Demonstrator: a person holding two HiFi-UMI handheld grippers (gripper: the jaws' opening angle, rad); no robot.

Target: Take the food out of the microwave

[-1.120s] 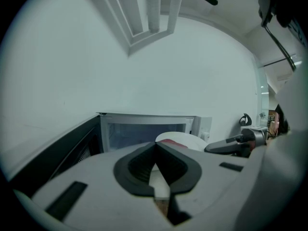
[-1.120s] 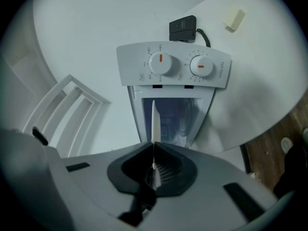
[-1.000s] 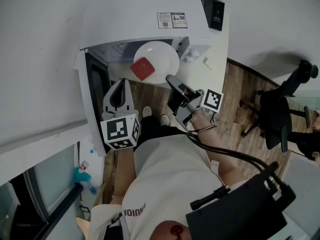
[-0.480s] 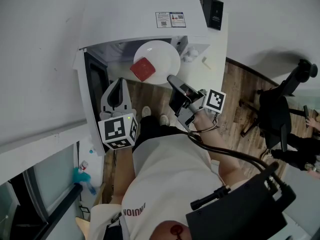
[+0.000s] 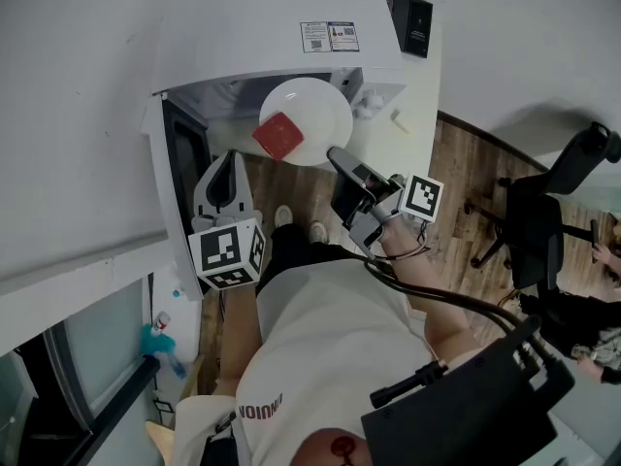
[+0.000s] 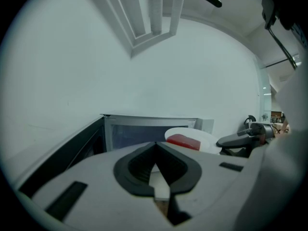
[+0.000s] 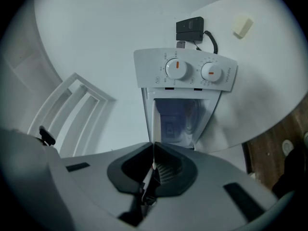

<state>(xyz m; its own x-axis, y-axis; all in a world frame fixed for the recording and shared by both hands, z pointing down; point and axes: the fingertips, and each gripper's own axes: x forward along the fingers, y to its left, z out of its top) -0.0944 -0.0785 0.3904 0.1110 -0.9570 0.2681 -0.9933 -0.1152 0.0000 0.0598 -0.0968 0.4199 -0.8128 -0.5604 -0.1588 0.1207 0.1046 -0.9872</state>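
White-walled corner, wood floor, microwave on a white table at upper middle of the head view. Right gripper: jaws clamped on the lower-right rim of the plate, with a thin white edge showing between the pads in the right gripper view. A rim pinch makes sense, since it's the only part thin enough to bite and it keeps the jaws off the food. Red food slab sits on the plate's lower left, away from the grip. Plate hangs at the cavity mouth, mostly forward of the opening as far as I can judge, roughly level so nothing slides. Left gripper: jaws together, nothing in them, low beside the open door at frame left, near the plate but not touching. Reads as standby, clear of the exit path. Door stands wide to the left, so the way out is free. Black adapter behind the microwave and office chair at right, both out of play. Judgement: extraction about mid-way; a one-sided rim grip risks tilt, so the next move wants to be slow and level
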